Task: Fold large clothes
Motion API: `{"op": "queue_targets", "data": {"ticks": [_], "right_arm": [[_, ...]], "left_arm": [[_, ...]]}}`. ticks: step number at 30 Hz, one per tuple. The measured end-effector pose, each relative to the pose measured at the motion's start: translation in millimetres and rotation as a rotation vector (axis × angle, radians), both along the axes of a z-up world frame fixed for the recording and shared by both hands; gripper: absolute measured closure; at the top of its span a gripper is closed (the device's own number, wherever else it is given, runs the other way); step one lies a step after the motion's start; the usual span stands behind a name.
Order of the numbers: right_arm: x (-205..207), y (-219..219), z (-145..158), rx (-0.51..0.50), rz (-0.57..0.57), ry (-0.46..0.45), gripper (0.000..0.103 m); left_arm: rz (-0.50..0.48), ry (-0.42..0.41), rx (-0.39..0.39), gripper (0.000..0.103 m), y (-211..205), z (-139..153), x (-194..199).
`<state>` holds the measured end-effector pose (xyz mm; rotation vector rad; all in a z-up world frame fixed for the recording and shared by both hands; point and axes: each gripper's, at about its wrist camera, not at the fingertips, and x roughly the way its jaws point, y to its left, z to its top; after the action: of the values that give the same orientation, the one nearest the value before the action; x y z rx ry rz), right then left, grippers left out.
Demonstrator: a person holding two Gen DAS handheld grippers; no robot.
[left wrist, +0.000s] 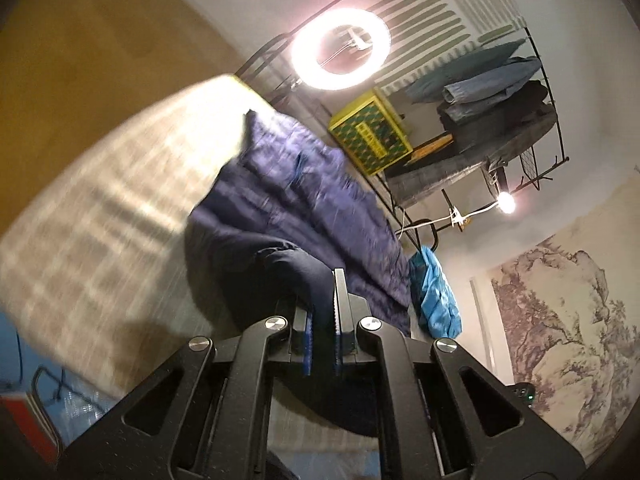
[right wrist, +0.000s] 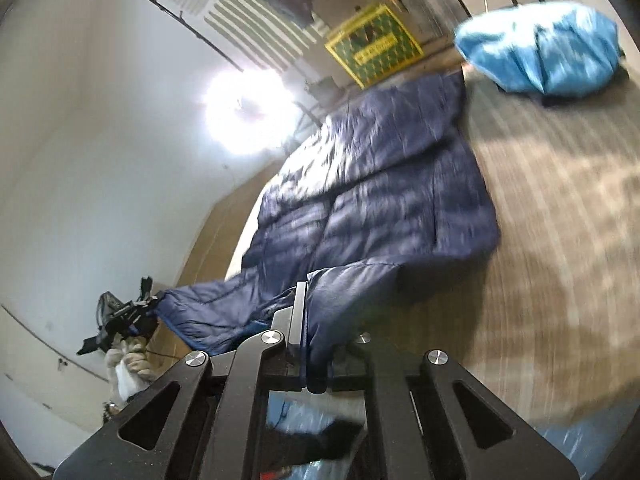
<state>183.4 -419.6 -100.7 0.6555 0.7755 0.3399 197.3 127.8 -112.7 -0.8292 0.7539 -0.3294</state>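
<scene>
A navy quilted jacket [left wrist: 288,200] lies spread on a bed with a beige checked cover [left wrist: 100,220], one edge lifted off it. My left gripper [left wrist: 322,296] is shut on a fold of the navy fabric, which drapes over its left finger. In the right wrist view the same jacket [right wrist: 380,200] stretches away from my right gripper [right wrist: 308,300], shut on the near hem; cloth hides its right finger. Far left in that view, the left gripper [right wrist: 132,316], held in a hand, pinches the other corner of the raised hem.
A crumpled light blue garment [left wrist: 436,296] [right wrist: 540,56] lies at the bed's far side. Behind stand a yellow-green box [left wrist: 370,136] [right wrist: 374,50], a bright ring light [left wrist: 340,48] [right wrist: 244,116] and a black rack with piled clothes [left wrist: 480,92]. Bare checked cover [right wrist: 560,240] stretches right of the jacket.
</scene>
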Motion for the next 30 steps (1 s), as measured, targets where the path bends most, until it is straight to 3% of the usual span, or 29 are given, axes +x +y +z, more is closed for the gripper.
{"op": "queue_targets", "data": {"ticks": [8, 17, 30], "right_arm": [[68, -9, 34, -0.089, -0.07, -0.095, 0.099], [161, -14, 55, -0.215, -0.115, -0.143, 0.099], [313, -35, 19, -0.376, -0.207, -0.075, 0.099]], "left_arm": [[0.027, -0.049, 0.038, 0.098, -13, 38, 88], [0.051, -0.053, 0.133, 0.098, -31, 45, 191], [0.078, -0.032, 0.277, 0.098, -75, 15, 354]]}}
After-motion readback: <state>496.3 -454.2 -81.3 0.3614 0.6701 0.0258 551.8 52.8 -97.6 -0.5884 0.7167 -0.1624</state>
